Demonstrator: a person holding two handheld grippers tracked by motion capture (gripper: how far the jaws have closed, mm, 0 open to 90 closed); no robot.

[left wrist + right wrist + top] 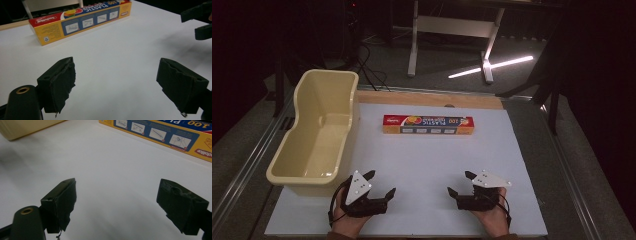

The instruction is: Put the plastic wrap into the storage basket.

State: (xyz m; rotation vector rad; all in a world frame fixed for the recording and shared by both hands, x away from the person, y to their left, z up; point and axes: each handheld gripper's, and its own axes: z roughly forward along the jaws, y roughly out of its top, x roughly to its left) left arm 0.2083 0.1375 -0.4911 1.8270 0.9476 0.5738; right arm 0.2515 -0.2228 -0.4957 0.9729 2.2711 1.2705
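Low in the high view, the left claw [380, 183] and right claw [459, 183] rest on the white counter [427, 160], both spread and empty. The box [428, 124] lies past them at mid-frame, untouched, the tub [300, 172] at left. Likely an opening reach: next, advance and straddle the box.

My grippers [381, 184] [459, 183] are black with pale grey plates. The box [428, 124] is yellow with a red and blue top and small blue panels. The tub [319, 131] is cream; the board [427, 165] white.
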